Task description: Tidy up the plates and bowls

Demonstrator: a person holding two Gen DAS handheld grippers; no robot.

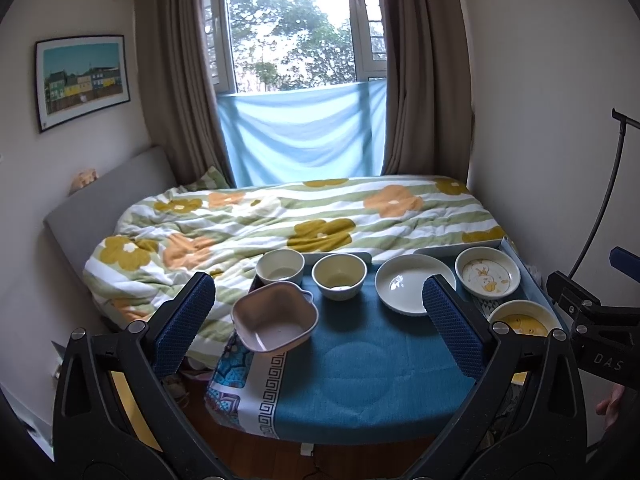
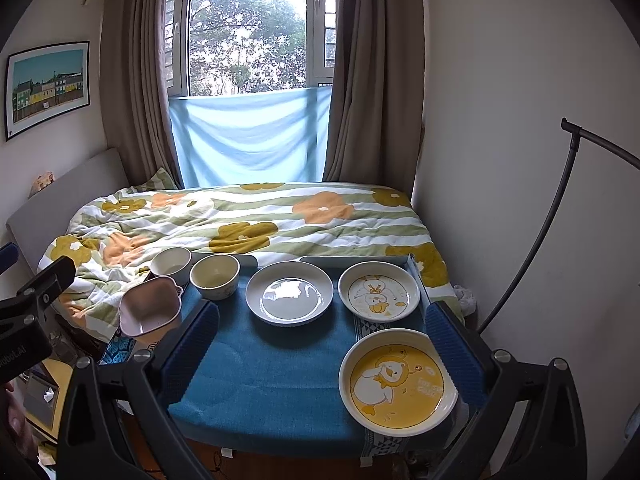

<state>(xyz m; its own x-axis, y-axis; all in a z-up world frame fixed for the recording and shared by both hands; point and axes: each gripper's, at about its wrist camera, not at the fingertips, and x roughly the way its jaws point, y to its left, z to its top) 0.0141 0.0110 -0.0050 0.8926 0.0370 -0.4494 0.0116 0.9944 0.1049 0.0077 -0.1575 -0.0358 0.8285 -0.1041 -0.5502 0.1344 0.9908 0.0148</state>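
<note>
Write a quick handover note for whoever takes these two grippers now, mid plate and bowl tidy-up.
Left gripper: open, holding nothing.
Right gripper: open, holding nothing.
On the blue cloth: pink bowl at the left edge, white bowl and cream bowl at the back, plain plate, duck plate, yellow plate nearest.
Done: nothing stacked.
Left: group bowls, stack plates.

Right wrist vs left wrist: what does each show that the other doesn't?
Only the right wrist view shows the yellow duck plate whole, print included; the left view shows only its far rim. Only the left wrist view shows the right gripper's body at its right edge. Both share the pink bowl overhanging the table's left edge, two round bowls, the plain white plate, the white duck plate, and the bed behind. Both grippers are open and empty.
</note>
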